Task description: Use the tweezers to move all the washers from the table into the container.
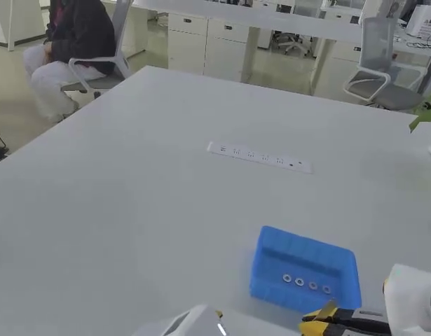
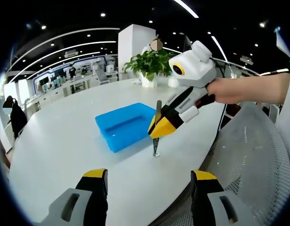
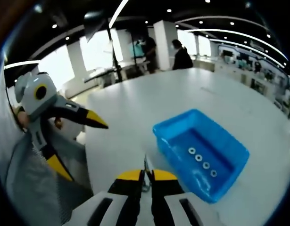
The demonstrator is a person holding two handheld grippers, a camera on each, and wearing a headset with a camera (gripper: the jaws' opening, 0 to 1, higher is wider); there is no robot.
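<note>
Sitting near the table (image 1: 131,196) edge, container (image 1: 271,241) holds washers (image 1: 306,283).

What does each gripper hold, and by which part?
Right gripper holds the tweezers around their middle, tips down; left gripper holds nothing.

Container (image 1: 293,297): blue rectangular tray with an open top, flat on the table (image 1: 131,182), ahead and to the right of the right tool (image 3: 145,175) and ahead of the left tool (image 2: 149,181).
Washers (image 1: 299,281): four small silver rings lying flat in one straight row on the container floor, evenly spaced and apart.
Tweezers (image 2: 157,123): thin metal, clamped between the right tool's closed jaws, near upright. The tips point down at the table surface, just beside the container's near wall.
</note>
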